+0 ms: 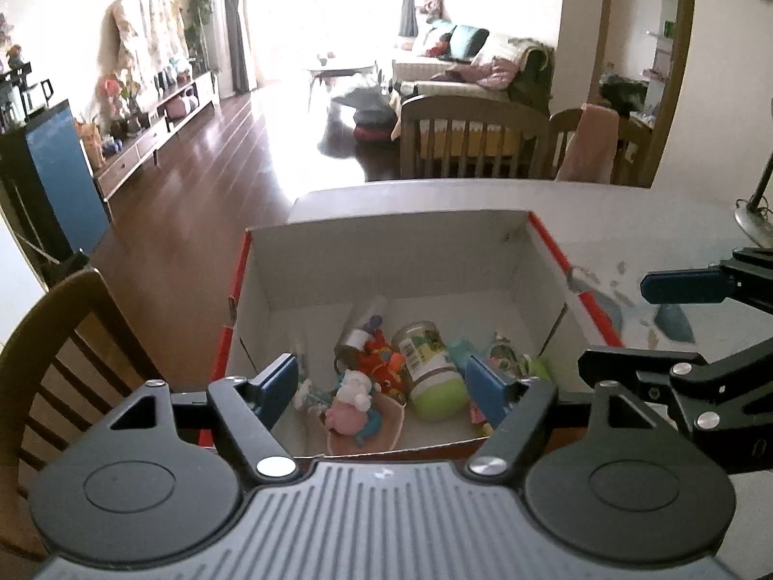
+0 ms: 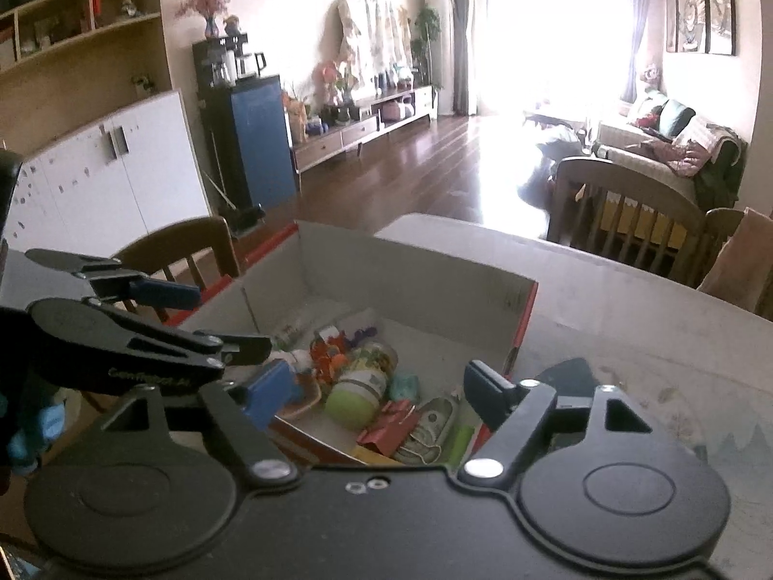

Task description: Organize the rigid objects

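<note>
We have the left gripper (image 1: 384,382) spread wide and empty over the near edge of the cardboard box (image 1: 386,246), which sits at the table's (image 1: 628,222) left edge. The right gripper (image 2: 381,391) is also spread and holding nothing, at the box's near right corner. Inside the box, bunched along the near wall: green-capped jar (image 1: 427,367) on its side, pink pig figure (image 1: 350,403), orange toy (image 1: 381,362), clear bottle (image 1: 360,333), red wrapper (image 2: 393,427).
</note>
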Action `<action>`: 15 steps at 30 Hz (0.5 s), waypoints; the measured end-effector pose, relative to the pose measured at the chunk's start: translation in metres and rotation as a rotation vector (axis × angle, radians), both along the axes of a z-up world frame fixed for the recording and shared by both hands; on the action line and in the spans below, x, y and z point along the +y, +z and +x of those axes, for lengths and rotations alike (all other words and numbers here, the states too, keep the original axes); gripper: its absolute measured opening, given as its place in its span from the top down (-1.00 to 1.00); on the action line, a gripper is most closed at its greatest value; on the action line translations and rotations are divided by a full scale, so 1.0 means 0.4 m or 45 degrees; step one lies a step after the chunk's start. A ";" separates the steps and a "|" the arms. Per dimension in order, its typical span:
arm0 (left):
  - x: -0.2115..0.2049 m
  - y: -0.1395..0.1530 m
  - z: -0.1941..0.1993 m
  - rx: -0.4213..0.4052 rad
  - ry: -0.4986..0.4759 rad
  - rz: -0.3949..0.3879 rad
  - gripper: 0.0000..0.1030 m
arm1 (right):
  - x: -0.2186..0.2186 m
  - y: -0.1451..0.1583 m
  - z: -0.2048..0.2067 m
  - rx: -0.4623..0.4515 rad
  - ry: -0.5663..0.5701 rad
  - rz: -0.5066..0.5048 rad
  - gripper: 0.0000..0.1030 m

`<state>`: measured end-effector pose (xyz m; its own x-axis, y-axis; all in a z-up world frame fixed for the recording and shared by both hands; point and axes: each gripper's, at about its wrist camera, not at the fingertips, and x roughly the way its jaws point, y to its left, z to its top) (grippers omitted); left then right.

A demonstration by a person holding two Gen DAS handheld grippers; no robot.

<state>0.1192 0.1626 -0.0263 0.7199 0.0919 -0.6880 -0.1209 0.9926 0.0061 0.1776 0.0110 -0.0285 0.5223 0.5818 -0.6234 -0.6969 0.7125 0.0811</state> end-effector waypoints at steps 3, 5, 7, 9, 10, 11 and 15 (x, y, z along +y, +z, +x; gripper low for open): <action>-0.007 0.016 -0.014 -0.018 -0.003 -0.006 -0.49 | -0.020 0.013 -0.010 -0.014 0.006 0.040 -0.64; -0.011 0.026 -0.023 -0.029 -0.005 -0.014 -0.58 | -0.030 0.022 -0.015 -0.018 0.011 0.070 -0.68; -0.014 0.031 -0.035 -0.040 -0.001 -0.022 -0.60 | -0.043 0.029 -0.020 -0.021 0.013 0.096 -0.72; -0.018 0.036 -0.046 -0.050 -0.001 -0.024 -0.60 | -0.050 0.034 -0.024 -0.021 0.014 0.113 -0.73; -0.020 0.040 -0.049 -0.052 0.003 -0.020 -0.60 | -0.056 0.036 -0.026 -0.023 0.013 0.119 -0.74; -0.020 0.042 -0.051 -0.054 0.005 -0.019 -0.60 | -0.061 0.038 -0.026 -0.028 0.012 0.126 -0.75; -0.018 0.053 -0.059 -0.065 0.022 -0.036 -0.66 | -0.082 0.050 -0.036 -0.049 0.007 0.156 -0.88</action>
<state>0.0955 0.1552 -0.0052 0.7523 0.0860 -0.6531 -0.1379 0.9900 -0.0284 0.1630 -0.0218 -0.0085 0.5413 0.6553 -0.5268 -0.7050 0.6952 0.1403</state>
